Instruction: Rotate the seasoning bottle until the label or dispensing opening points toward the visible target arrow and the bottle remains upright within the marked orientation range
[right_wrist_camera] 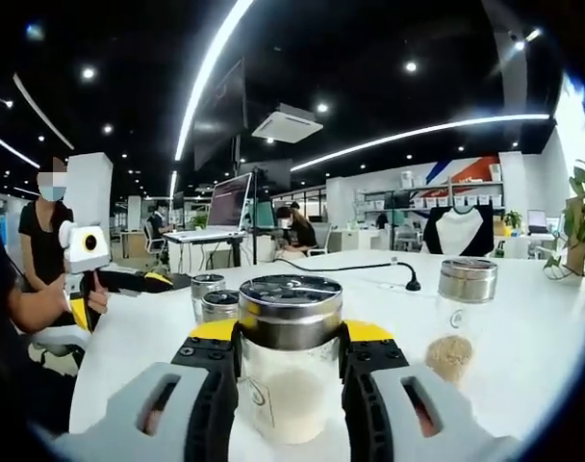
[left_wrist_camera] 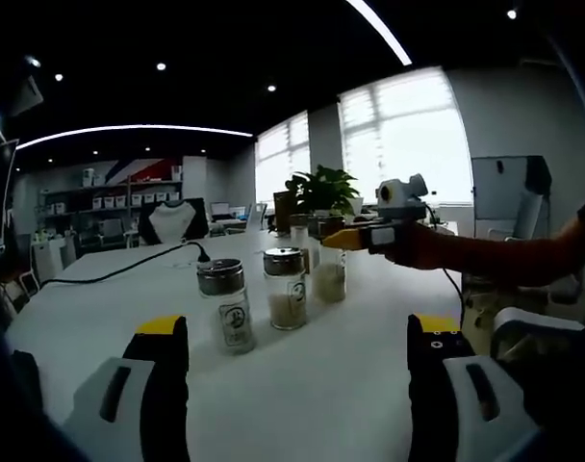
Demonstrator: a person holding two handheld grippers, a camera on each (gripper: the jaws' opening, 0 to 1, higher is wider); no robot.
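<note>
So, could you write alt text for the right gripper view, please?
The right gripper holds an upright glass bottle with a metal lid between its fingers, on a white table. Three more bottles stand nearby, and the left gripper reaches in from the left.

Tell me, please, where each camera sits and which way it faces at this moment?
Left gripper view: rides the left gripper, looking across the white table at a row of seasoning bottles toward the windows; its own open fingers and the person's arm show.
Right gripper view: rides the right gripper, facing the office interior, fingers shut on a seasoning bottle.
Shared: the table, the bottles, and each other's gripper.
</note>
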